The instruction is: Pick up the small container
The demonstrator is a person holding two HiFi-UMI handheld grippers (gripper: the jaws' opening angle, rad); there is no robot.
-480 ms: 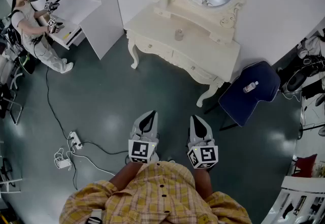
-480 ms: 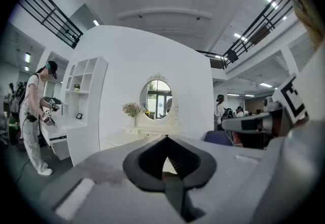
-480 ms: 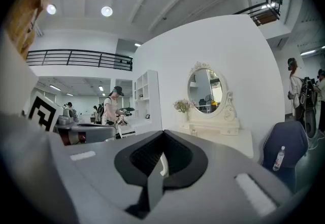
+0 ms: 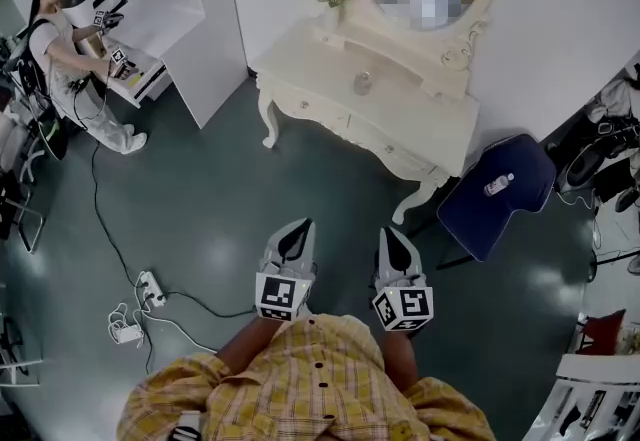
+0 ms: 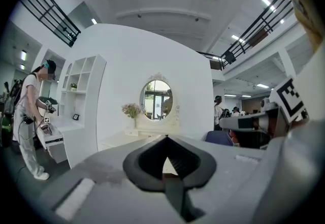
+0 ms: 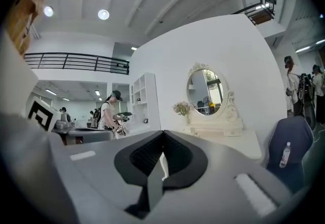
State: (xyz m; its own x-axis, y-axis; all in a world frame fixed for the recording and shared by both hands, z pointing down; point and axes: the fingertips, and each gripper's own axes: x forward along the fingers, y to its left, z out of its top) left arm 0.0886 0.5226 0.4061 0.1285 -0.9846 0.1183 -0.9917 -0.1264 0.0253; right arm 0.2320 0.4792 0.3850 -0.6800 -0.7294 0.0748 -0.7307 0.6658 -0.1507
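Cream dressing table with small container

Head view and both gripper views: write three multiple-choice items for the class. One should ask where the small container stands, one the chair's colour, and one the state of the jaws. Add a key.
1. Where does the small container stand?
A on the floor; B on the dressing table; C on a shelf.

2. What colour is the chair with the bottle on it?
A red; B yellow; C dark blue.

3. How do the jaws of the left gripper and right gripper stand?
A both closed and empty; B both wide apart; C closed on a cup.

Key:
1 B, it sits on the cream tabletop.
2 C, the seat shows dark blue.
3 A, each gripper view shows the jaws meeting with nothing between them.
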